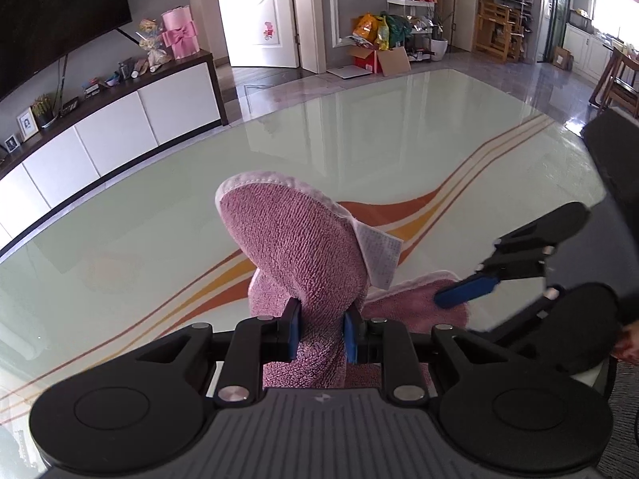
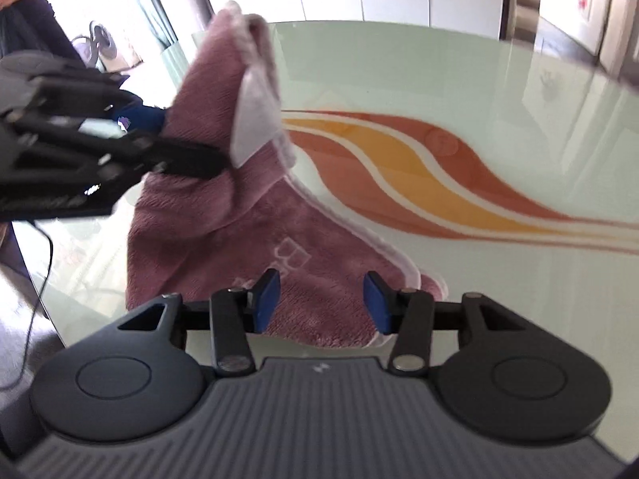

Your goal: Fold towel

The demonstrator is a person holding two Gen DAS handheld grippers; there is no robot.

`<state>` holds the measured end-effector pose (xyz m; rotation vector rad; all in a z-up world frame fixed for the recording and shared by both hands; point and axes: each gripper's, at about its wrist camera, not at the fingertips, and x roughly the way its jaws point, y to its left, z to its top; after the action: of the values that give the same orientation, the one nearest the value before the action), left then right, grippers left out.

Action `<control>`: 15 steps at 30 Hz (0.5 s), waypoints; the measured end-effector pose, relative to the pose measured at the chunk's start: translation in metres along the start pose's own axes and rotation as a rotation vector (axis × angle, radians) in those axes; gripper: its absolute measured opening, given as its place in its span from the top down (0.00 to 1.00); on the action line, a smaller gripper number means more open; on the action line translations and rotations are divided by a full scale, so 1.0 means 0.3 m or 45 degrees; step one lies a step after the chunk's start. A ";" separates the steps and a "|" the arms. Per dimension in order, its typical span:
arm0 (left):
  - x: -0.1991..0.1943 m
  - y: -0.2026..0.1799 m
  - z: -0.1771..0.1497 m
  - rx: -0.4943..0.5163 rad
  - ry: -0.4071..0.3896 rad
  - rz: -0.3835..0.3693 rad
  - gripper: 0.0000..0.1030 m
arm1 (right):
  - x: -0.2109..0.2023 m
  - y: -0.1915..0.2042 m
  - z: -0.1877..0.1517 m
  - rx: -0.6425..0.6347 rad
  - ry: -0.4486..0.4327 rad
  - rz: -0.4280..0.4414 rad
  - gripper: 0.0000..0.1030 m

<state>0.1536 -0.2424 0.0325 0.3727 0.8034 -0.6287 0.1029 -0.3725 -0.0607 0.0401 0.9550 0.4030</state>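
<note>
A pink towel (image 1: pixel 295 247) with a white label (image 1: pixel 381 257) is pinched in my left gripper (image 1: pixel 321 329), which is shut on a bunched corner and holds it up above the glass table (image 1: pixel 159 207). The rest of the towel (image 2: pixel 247 247) lies on the table near its front edge. In the right wrist view the left gripper (image 2: pixel 179 139) grips the raised corner at the left. My right gripper (image 2: pixel 321 301) is open, its blue pads (image 2: pixel 267 299) hovering over the towel's near edge. It shows in the left wrist view (image 1: pixel 467 291) at the right.
The table top is pale green glass with orange and yellow wave stripes (image 2: pixel 419 183). A white TV cabinet (image 1: pixel 120 123) runs along the far left. A dark chair (image 1: pixel 615 147) stands at the right. A person (image 2: pixel 20 4) stands at the far left.
</note>
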 end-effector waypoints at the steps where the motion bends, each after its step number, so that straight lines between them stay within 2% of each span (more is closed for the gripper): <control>1: 0.002 -0.009 0.001 0.009 0.002 -0.007 0.76 | 0.015 -0.007 -0.001 -0.001 0.006 0.001 0.60; 8: 0.034 -0.067 -0.023 0.072 0.028 -0.057 0.76 | -0.017 -0.004 -0.019 -0.013 -0.019 0.002 0.60; 12: 0.045 -0.095 -0.030 0.092 0.029 -0.074 0.75 | -0.058 -0.065 -0.017 0.014 -0.057 -0.072 0.53; 15: 0.061 -0.113 -0.036 0.100 0.029 -0.086 0.75 | -0.103 -0.090 -0.021 0.045 -0.070 -0.113 0.52</control>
<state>0.1355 -0.2692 0.0089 0.4267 0.8172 -0.7216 0.0908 -0.4093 -0.0458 0.0406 0.9059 0.3020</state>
